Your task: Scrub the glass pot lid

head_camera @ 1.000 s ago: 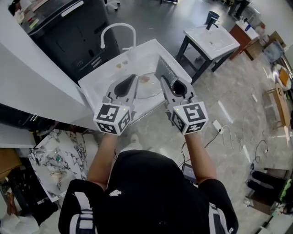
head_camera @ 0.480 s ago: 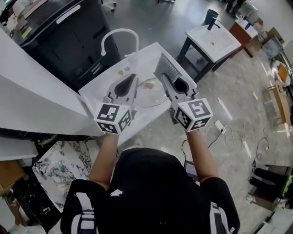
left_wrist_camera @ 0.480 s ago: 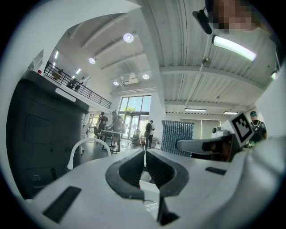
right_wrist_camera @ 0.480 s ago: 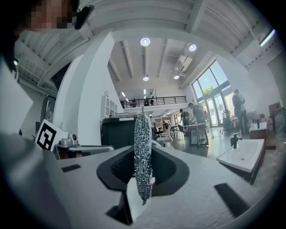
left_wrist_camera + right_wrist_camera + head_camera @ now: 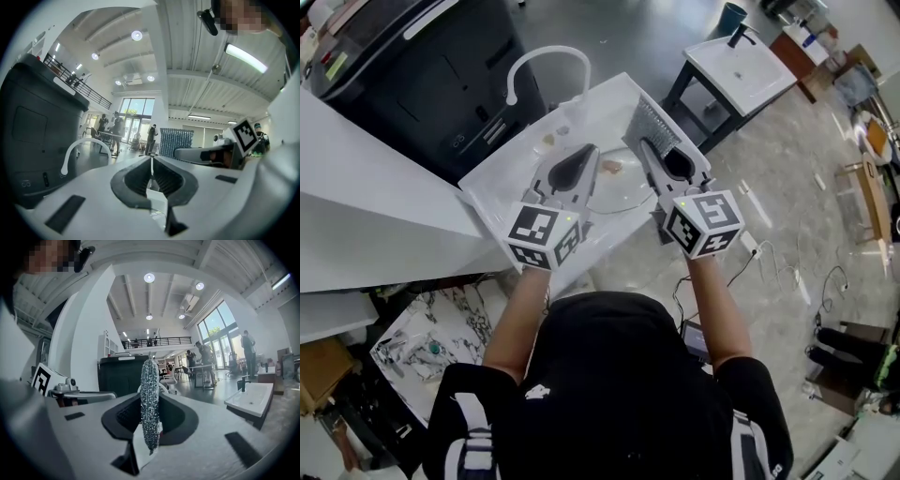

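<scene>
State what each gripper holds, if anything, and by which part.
The right gripper pinches the silver scrubbing cloth by one edge; the left gripper is shut on nothing.

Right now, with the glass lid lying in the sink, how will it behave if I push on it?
The glass pot lid looks rigid, so it probably won't flex. Lying loose on the smooth white sink, it may well slide when pushed. Being glass, it could chip if knocked.

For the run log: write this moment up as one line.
left gripper: jaws shut, empty | right gripper: jaws shut on scrubber | lid: lying in sink
</scene>
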Motion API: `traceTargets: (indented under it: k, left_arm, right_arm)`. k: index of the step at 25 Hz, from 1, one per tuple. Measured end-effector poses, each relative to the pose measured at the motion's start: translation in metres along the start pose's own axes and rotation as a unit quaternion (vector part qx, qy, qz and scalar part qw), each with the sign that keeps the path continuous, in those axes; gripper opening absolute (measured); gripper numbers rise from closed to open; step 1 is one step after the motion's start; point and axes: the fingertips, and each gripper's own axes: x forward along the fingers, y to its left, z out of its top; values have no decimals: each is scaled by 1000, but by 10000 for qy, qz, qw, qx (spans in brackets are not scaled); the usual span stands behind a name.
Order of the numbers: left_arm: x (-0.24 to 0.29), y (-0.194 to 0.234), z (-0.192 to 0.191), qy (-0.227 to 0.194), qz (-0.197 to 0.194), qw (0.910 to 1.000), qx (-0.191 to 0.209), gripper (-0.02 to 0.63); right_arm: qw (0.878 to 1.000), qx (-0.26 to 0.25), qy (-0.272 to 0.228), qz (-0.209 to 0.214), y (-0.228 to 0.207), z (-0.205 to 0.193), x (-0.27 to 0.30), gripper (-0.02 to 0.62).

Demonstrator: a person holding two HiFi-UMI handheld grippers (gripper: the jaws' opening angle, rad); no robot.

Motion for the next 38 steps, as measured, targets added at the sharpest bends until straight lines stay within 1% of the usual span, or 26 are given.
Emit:
traceTargets:
  k: [7,14,19,24,32,38]
  left_arm:
    - [1,19,-16,119,-91,9998,-162,12]
    - [22,28,-36,353,-182,9990,-205,12]
    - [40,36,-55,541,-122,9982,-216,12]
    - [58,43,-79,798,-24,9963,-319,12]
    - [78,56,-137,1293,288,9880,-790,12]
    - [98,66,-177,1626,382,9773,-1302,12]
  right_arm:
    - [9998,-18,144,-170,-4,-14,9,71]
    - [9988,37,396,-296,-29,-33,17,71]
    - [9980,47,581,-258,-47,-50,27,71]
    - [9957,53,924,-105,-66,-76,44,71]
    - [9894,50,1441,149,-94,-118,63,71]
    - [9823,171,1848,257,-116,-155,70,71]
